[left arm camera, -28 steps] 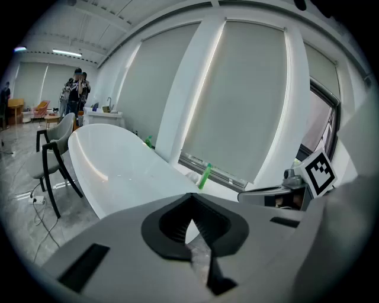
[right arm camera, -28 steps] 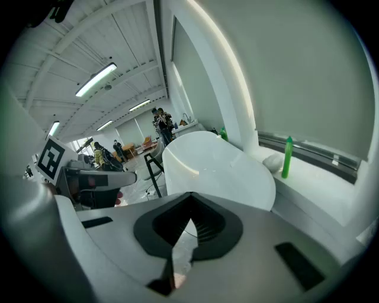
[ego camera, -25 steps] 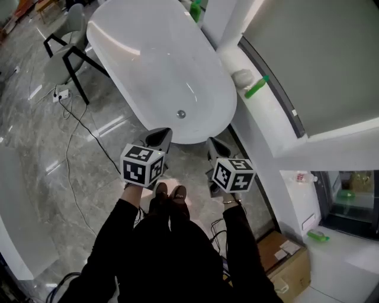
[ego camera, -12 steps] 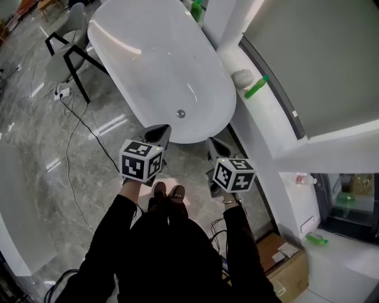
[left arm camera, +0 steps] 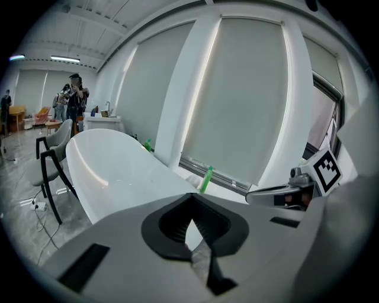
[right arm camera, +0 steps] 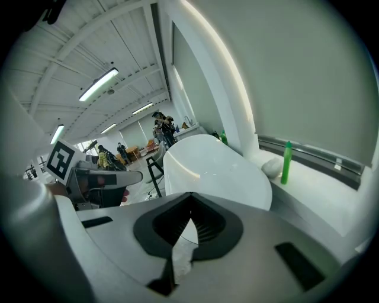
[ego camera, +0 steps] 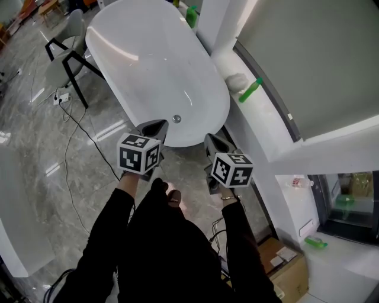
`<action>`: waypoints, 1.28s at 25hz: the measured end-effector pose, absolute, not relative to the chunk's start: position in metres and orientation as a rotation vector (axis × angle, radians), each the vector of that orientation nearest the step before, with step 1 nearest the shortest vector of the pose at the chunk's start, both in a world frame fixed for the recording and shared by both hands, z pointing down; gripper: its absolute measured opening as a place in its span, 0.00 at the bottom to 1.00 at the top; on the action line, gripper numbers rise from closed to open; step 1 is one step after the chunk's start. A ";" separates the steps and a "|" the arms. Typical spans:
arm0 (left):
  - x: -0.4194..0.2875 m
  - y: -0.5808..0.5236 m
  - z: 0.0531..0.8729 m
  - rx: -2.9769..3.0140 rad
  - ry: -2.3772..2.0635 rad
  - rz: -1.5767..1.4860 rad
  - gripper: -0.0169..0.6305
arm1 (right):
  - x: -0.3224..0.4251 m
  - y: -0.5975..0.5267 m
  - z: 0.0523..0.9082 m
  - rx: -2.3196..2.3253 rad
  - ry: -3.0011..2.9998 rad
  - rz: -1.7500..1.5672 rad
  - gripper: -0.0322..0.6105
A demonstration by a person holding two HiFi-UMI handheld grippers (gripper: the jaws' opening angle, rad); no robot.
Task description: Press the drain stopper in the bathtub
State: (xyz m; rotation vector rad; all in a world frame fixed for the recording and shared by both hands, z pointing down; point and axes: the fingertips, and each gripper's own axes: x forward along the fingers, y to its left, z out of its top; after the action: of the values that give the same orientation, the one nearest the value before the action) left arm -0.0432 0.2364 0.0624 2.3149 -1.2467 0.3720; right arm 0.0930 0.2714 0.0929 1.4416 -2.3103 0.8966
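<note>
The white oval bathtub [ego camera: 148, 65] stands on the marble floor, and its small round metal drain stopper [ego camera: 176, 119] sits in the bottom near the near end. My left gripper [ego camera: 155, 127] hovers at the tub's near rim, just left of the stopper, with its jaws shut on nothing. My right gripper [ego camera: 211, 142] hangs outside the rim, to the right of the stopper, also shut and empty. In the left gripper view the left gripper [left arm camera: 190, 198] faces along the bathtub [left arm camera: 118, 171]. In the right gripper view the right gripper [right arm camera: 190, 204] faces the bathtub [right arm camera: 207, 171]. Neither gripper view shows the stopper.
A green bottle [ego camera: 249, 90] and a white rounded object [ego camera: 238, 80] lie on the window sill right of the tub. A second green bottle [ego camera: 192, 15] stands at the far end. A black-legged chair [ego camera: 68, 41], a power strip [ego camera: 61, 96] and a cardboard box [ego camera: 290, 266] are nearby.
Both grippers have come a little forward toward the tub's near end. The left tip now overlaps the rim beside the stopper. The person's feet have shifted.
</note>
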 end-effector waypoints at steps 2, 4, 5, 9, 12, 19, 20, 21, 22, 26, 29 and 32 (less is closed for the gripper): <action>-0.041 0.231 0.061 2.321 -1.243 0.379 0.04 | 0.093 0.267 0.092 1.443 -2.317 0.902 0.05; -0.040 0.224 0.062 2.325 -1.237 0.388 0.04 | 0.091 0.260 0.092 1.444 -2.320 0.908 0.05; -0.039 0.219 0.063 2.326 -1.233 0.392 0.04 | 0.090 0.256 0.093 1.444 -2.320 0.912 0.05; -0.036 0.196 0.073 2.333 -1.204 0.411 0.04 | 0.089 0.234 0.100 1.445 -2.306 0.923 0.05; -0.034 0.172 0.083 2.328 -1.176 0.424 0.04 | 0.090 0.213 0.107 1.450 -2.287 0.940 0.05; -0.039 0.105 0.122 2.289 -1.102 0.496 0.04 | 0.084 0.149 0.138 1.450 -2.217 1.008 0.05; -0.041 0.096 0.129 2.282 -1.089 0.509 0.04 | 0.082 0.139 0.143 1.450 -2.204 1.016 0.05; -0.043 0.086 0.135 2.275 -1.078 0.520 0.04 | 0.079 0.129 0.148 1.448 -2.191 1.024 0.05; -0.045 0.077 0.142 2.266 -1.068 0.528 0.04 | 0.076 0.120 0.154 1.445 -2.178 1.032 0.05; -0.051 0.046 0.162 2.242 -1.032 0.546 0.04 | 0.070 0.091 0.174 1.442 -2.126 1.057 0.05; -0.053 0.029 0.176 2.230 -1.011 0.564 0.04 | 0.070 0.074 0.187 1.453 -2.094 1.083 0.05; -0.054 0.018 0.189 2.214 -0.995 0.582 0.04 | 0.068 0.062 0.201 1.450 -2.067 1.100 0.05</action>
State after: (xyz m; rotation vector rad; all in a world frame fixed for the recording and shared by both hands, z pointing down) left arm -0.0537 0.0179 0.1894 2.2137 -0.9949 0.5815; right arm 0.0680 0.0623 0.2014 1.4498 -2.0666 1.0997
